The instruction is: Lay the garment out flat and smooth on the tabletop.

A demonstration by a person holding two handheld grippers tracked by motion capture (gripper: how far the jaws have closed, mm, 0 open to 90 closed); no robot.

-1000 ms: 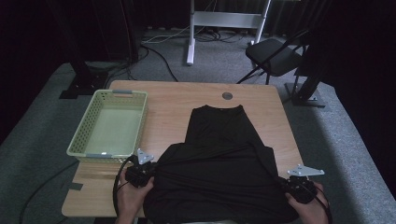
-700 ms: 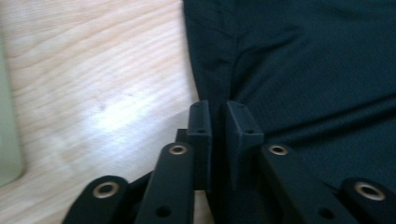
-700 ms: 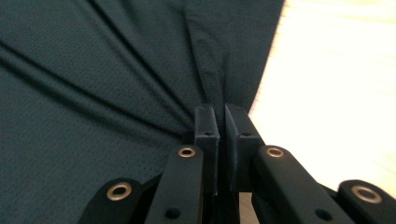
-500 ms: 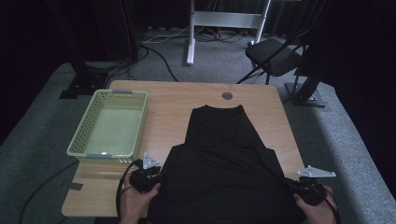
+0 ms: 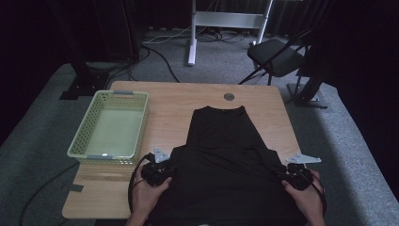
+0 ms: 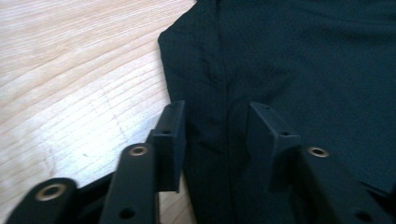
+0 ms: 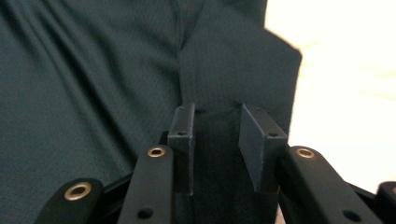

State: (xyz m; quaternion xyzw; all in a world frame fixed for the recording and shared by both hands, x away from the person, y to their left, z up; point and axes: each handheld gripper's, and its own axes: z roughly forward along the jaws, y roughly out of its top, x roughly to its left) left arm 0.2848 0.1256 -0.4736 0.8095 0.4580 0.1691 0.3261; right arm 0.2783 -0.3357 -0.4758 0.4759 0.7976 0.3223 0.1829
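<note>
Pale green basket (image 5: 111,128) with perforated walls, on the left part of the wooden desk (image 5: 169,106); nothing lies inside it. Black garment (image 5: 226,160), spread flat on the desk's centre and near half, its narrow end pointing away from the person, its wide end reaching the near edge; it lies just beside the basket without touching it. Small round dark disc (image 5: 229,96) near the far edge, beyond the garment. Left gripper (image 5: 162,172) at the garment's left edge, right gripper (image 5: 288,170) at its right edge. Both sets of jaws have just been opening and now stand apart, each with a fold of fabric between them, unpressed. Folding chair (image 5: 277,56) on the carpet behind the desk.
</note>
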